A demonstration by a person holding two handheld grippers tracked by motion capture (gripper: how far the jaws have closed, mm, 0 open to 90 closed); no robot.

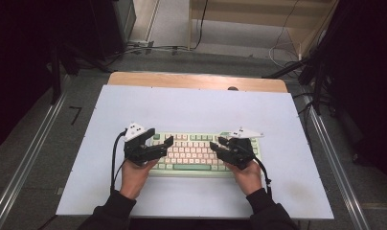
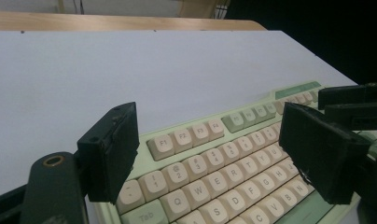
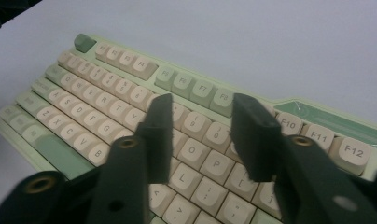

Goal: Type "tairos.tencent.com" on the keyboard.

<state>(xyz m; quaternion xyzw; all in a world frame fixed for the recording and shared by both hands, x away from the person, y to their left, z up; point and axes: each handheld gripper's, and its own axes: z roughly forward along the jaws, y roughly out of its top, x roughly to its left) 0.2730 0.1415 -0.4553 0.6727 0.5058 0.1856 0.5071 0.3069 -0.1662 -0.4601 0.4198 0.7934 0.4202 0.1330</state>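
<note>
Two hand-held grippers over a keyboard, mid-table.

L to R: left black two-jaw gripper [image 1: 159, 142] w/ grey three-cornered plate on top sits over the keyboard's left end, jaws spread wide apart, nothing between them; in the left gripper view they frame the F-key, number and QWERTY rows. Pale-green plastic keyboard w/ cream and green keycaps [image 1: 194, 153] lies flat on the white table sheet [image 1: 191, 108], near the person's edge, roughly centred. Right black two-jaw gripper [image 1: 220, 144] hangs over the keyboard's right end, jaws parted w/ a narrower gap, empty; in the right gripper view they hang above the 9/0, O/P keys. Can't tell if either gripper touches the keys.
</note>
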